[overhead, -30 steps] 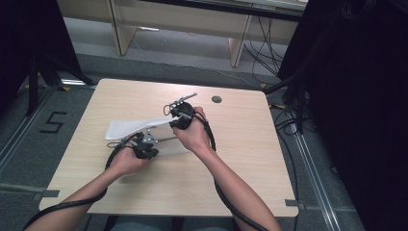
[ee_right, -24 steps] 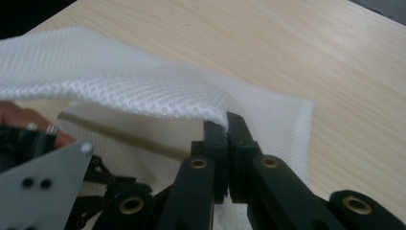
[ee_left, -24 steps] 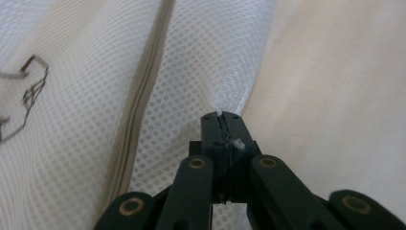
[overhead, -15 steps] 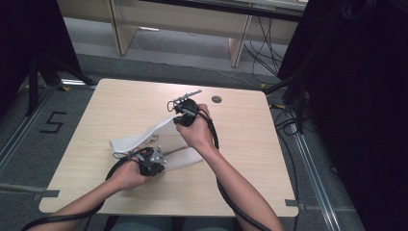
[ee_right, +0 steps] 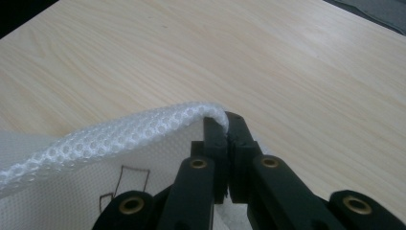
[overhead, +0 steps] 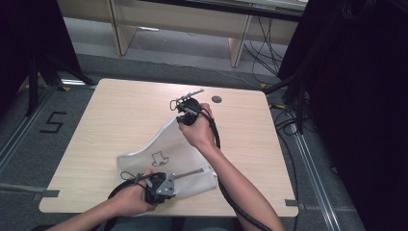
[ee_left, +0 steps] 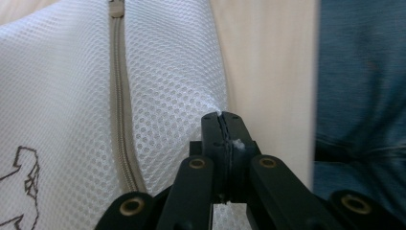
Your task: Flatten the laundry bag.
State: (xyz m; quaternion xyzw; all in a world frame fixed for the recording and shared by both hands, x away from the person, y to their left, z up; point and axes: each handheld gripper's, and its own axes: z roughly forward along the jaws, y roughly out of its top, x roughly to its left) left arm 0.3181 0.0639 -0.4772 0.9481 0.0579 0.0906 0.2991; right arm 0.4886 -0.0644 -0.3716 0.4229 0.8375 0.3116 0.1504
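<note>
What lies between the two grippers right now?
The white mesh laundry bag spans between them in the high view: the right gripper holds its raised far corner, and the left gripper holds its near edge. Its beige zipper runs beside the left gripper.

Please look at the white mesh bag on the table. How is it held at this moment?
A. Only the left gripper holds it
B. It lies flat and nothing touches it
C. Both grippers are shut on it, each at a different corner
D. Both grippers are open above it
C: the left gripper pinches the mesh bag at a near corner beside its zipper, and the right gripper pinches a far corner, lifted off the table.
</note>
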